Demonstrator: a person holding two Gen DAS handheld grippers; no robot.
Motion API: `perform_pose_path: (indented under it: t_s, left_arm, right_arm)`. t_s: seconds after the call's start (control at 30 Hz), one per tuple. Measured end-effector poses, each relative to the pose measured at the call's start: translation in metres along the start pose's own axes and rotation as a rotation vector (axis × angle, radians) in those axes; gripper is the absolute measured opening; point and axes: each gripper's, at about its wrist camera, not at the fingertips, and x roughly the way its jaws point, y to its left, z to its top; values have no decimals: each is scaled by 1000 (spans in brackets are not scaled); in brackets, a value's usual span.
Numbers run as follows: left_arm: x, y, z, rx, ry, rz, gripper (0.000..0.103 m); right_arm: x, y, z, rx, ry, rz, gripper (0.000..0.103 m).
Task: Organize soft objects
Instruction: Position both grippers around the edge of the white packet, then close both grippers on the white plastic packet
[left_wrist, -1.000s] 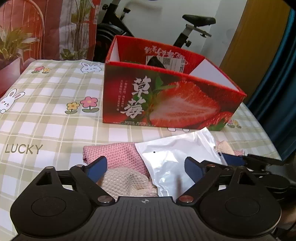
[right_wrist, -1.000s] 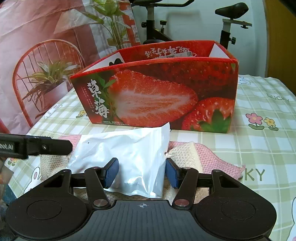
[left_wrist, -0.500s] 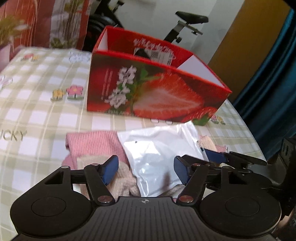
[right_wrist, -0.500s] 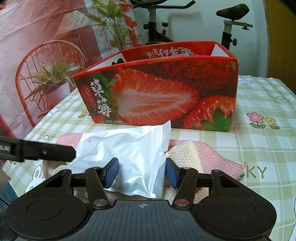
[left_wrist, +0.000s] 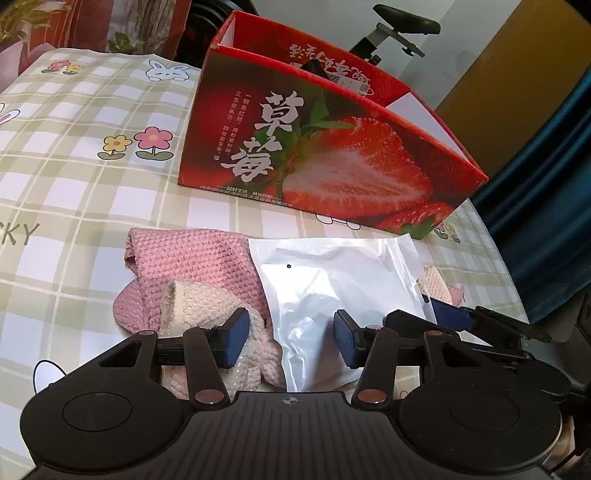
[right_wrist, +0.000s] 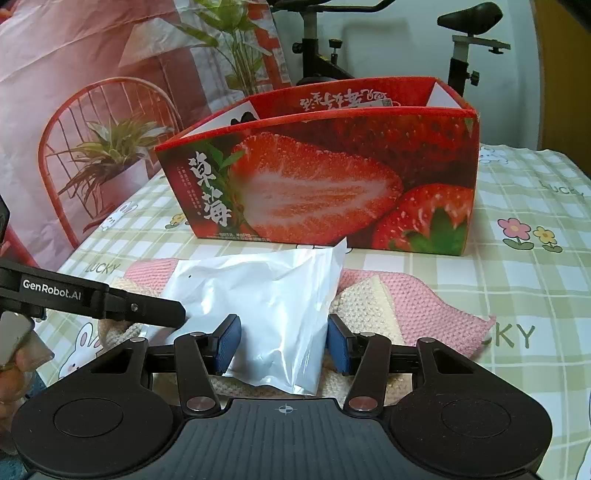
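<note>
On the left of the checked desk (left_wrist: 92, 192) lies a pink knitted cloth (left_wrist: 199, 258), with a cream knitted piece (left_wrist: 207, 314) bunched on its near edge. The left claw (left_wrist: 286, 341) hovers low over this pile, its blue pads spread apart, one over the cream knit and the other over the white plastic pouch (left_wrist: 332, 280) that lies across the cloths. Nothing is pinched between them. Behind the pile stands the red strawberry box (left_wrist: 325, 162), open at the top. Further right, the right claw (right_wrist: 282, 343) is also spread, its pads on either side of the pouch's near end (right_wrist: 266, 314); whether they touch it I cannot tell. The pink cloth (right_wrist: 424, 306) reaches out to the right beneath the pouch.
</note>
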Motion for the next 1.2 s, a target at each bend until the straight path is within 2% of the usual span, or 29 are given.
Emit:
perform_pose_path:
  t_s: [0.4, 0.63, 0.73, 1.07, 1.2]
  left_arm:
    - [-17, -3, -1, -9, -30, -58, 50]
    - [-2, -2, 6, 2, -3, -45, 50]
    - [5, 4, 8, -19, 11, -56, 50]
    - [8, 0, 7, 0, 24, -105, 50]
    - [4, 3, 4, -17, 20, -115, 48]
  right_arm:
    - [3, -8, 1, 46, 10, 30, 48]
    - [2, -7, 0, 43, 15, 37, 48]
    - [2, -8, 1, 46, 22, 41, 48]
    - [2, -16, 6, 104, 51, 77, 47]
    - [0, -20, 8, 140, 54, 91, 39]
